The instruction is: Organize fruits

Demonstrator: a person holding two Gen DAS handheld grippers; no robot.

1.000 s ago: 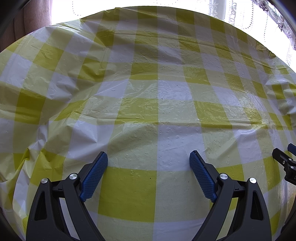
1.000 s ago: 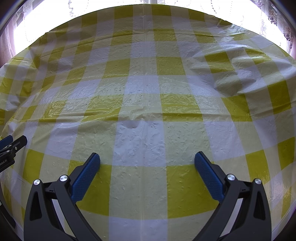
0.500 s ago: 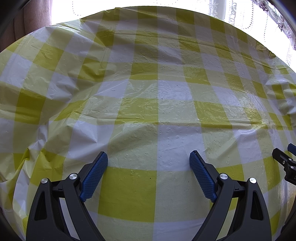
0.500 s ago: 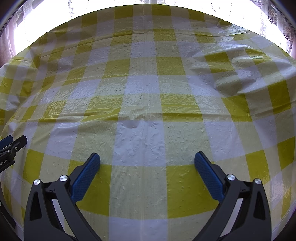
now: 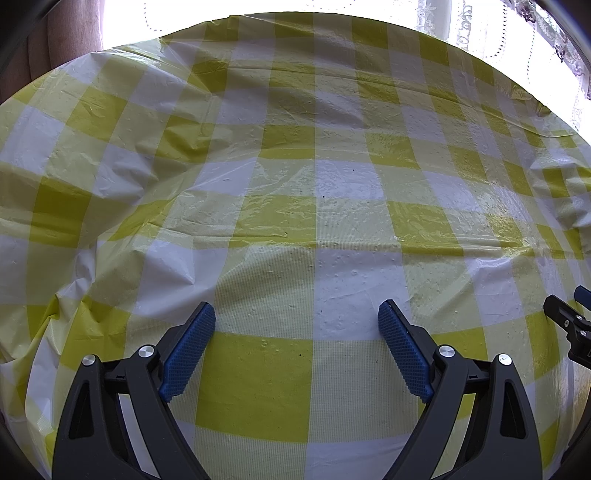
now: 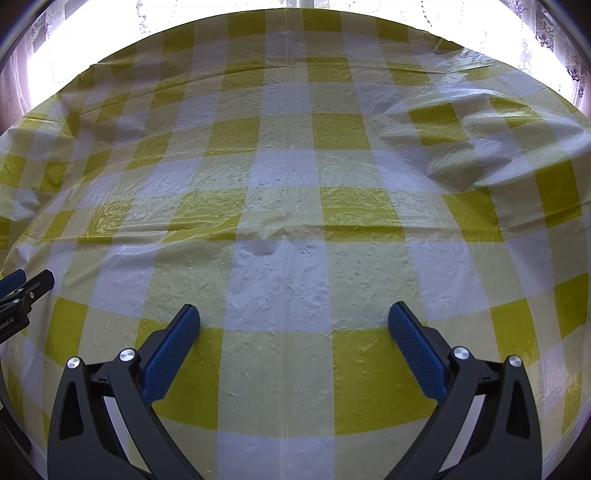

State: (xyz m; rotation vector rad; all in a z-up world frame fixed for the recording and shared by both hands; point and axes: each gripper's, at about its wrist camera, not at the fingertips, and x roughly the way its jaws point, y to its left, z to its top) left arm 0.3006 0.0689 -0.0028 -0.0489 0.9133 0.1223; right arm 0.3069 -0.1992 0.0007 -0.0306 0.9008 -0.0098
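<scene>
Left gripper (image 5: pixel 296 315): jaws wide apart, nothing between the blue pads (image 5: pixel 188 347); tilted down over the desk.
Right gripper (image 6: pixel 294 318): jaws likewise spread and empty, angled down at the same cloth; its tip shows at the right edge of the left view.
Posture, judged: both grippers hang side by side over bare cloth, a ready stance with jaws already parted for round items.
Desk (image 5: pixel 258 373): covered by a yellow-and-white checked plastic tablecloth (image 6: pixel 280 280), wrinkled, with a raised fold (image 6: pixel 476 155) at far right.
Fruits: none visible in either view; their place cannot be told.
Background: bright window with lace curtain (image 5: pixel 461 26) beyond the far edge.
Task progress, judged: nothing yet sorted.
</scene>
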